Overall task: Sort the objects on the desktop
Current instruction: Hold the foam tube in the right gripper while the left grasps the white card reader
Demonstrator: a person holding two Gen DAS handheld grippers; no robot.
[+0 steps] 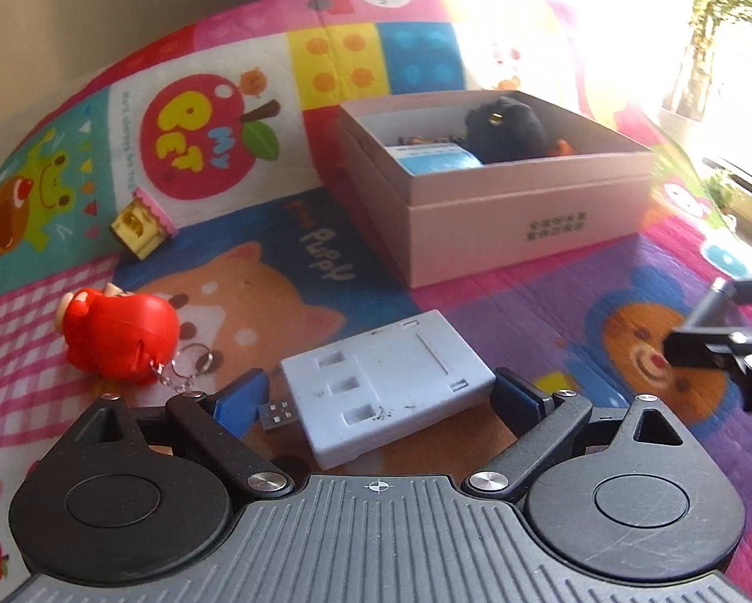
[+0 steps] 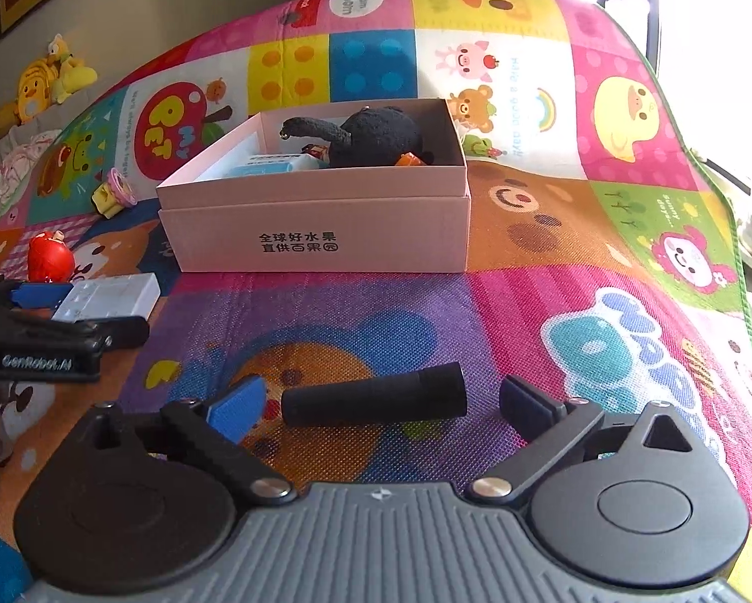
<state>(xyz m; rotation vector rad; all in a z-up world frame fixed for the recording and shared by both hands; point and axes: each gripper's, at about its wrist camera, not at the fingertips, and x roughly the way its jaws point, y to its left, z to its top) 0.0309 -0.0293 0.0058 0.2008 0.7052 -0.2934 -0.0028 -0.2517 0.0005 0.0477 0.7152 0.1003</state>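
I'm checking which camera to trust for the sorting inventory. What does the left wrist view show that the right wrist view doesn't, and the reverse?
Only the left wrist view: the grey plastic USB hub's plug and the red toy figure's metal keyring.

Only the right wrist view: a black cylindrical tube lying on the mat between the open right tongs, and yellow plush toys by the wall.

Both: the pink cardboard box holding a black plush toy, the small yellow toy house, and the hub between the open left tongs.
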